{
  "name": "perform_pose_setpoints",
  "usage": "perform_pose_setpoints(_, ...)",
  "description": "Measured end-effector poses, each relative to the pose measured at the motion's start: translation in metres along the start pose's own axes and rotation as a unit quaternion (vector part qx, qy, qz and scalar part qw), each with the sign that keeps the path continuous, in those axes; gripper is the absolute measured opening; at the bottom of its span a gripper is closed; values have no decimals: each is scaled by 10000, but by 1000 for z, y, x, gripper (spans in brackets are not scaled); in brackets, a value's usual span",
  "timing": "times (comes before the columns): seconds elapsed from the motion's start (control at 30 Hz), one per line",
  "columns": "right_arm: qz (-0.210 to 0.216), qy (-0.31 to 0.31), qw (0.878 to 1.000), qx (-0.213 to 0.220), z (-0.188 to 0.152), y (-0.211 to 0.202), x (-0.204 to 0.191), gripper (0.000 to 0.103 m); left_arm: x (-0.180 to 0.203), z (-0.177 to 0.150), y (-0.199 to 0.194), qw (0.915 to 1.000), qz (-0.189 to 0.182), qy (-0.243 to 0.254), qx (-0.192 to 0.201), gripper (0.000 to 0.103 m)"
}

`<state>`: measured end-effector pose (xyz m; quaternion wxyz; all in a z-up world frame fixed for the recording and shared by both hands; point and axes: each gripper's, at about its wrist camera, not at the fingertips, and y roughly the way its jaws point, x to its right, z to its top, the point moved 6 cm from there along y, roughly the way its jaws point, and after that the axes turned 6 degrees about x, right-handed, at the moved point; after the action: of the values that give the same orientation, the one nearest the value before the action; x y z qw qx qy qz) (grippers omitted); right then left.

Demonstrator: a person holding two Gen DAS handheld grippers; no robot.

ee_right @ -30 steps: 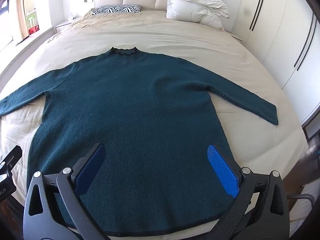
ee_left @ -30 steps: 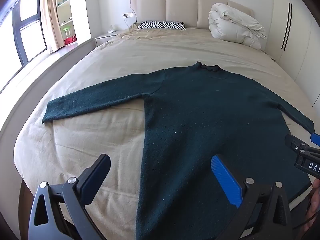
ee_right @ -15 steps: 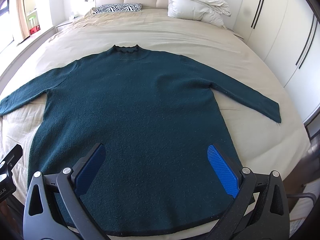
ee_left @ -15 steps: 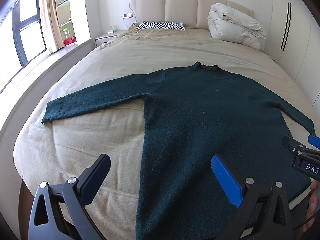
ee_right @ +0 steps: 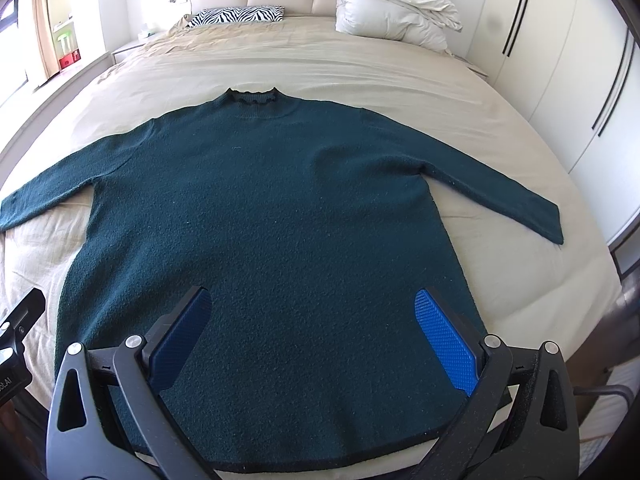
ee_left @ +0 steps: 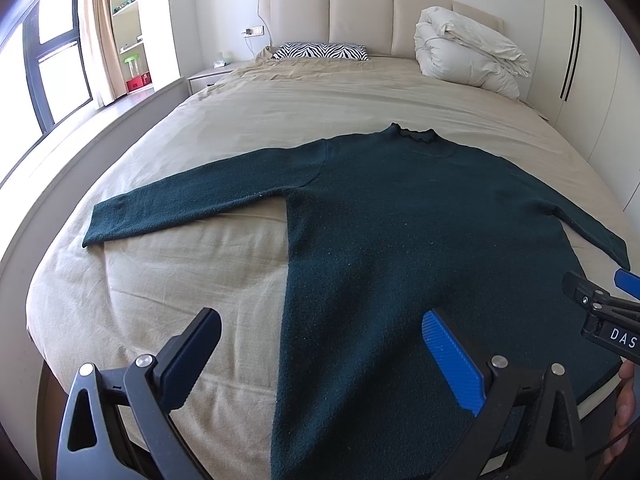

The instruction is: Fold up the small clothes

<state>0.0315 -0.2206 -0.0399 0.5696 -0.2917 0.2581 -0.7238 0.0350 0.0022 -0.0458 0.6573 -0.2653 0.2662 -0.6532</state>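
A dark green long-sleeved sweater (ee_left: 400,220) lies flat on the bed, front up, collar toward the headboard, both sleeves spread out to the sides; it also shows in the right wrist view (ee_right: 272,216). My left gripper (ee_left: 320,336) is open and empty, above the sweater's lower left side edge. My right gripper (ee_right: 312,316) is open and empty, above the lower body of the sweater near the hem. The right gripper's tip shows at the right edge of the left wrist view (ee_left: 600,312).
The bed (ee_left: 300,112) has a beige sheet. A zebra-striped pillow (ee_left: 320,51) and a folded white duvet (ee_left: 468,52) lie by the headboard. White wardrobes (ee_right: 560,60) stand to the right, a window and nightstand (ee_left: 208,76) to the left.
Both grippers have drawn back slightly and stayed open; the sweater has not moved.
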Motion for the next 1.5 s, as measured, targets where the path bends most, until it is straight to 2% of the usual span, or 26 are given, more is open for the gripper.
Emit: perform_pose_setpoints(1.5, 12, -76, 10000, -34, -4, 4, -8, 103, -3, -5, 2, 10000, -26, -45, -18, 103)
